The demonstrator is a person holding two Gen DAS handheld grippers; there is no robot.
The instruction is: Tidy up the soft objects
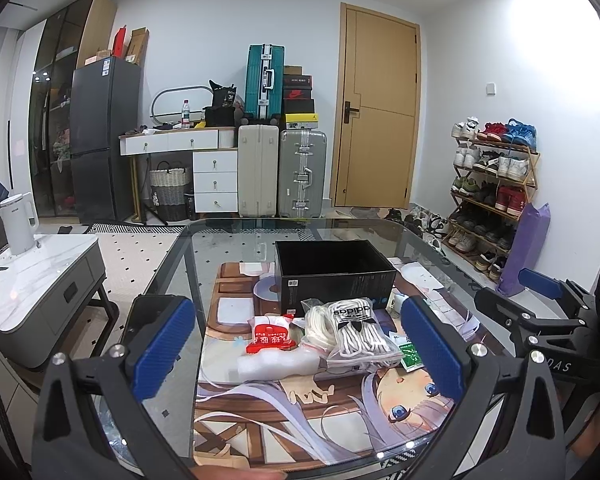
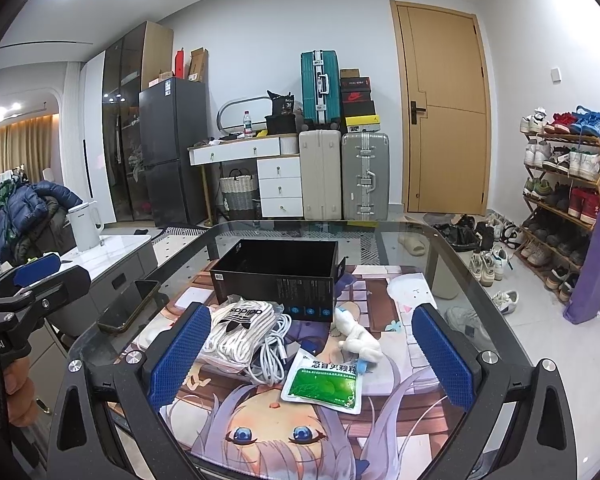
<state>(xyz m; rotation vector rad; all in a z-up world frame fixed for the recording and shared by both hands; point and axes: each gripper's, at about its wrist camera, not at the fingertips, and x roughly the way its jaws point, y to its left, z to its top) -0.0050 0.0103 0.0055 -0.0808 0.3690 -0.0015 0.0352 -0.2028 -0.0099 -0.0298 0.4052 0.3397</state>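
Both the left gripper [image 1: 296, 344] and the right gripper [image 2: 312, 352] stand wide apart, holding nothing. The bag of white laces [image 1: 358, 330] lies on the tabletop [image 2: 404, 236] ahead between them, before the black box [image 2: 278, 276].

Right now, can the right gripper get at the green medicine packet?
Probably yes. The right gripper is open, and the green medicine packet lies flat on the mat just ahead between its fingers, nothing on top; the plush toy sits just behind.

Black box [image 1: 334, 280] hides its inside floor (plush toy [image 2: 360, 338] partly behind cable [image 2: 274, 354])
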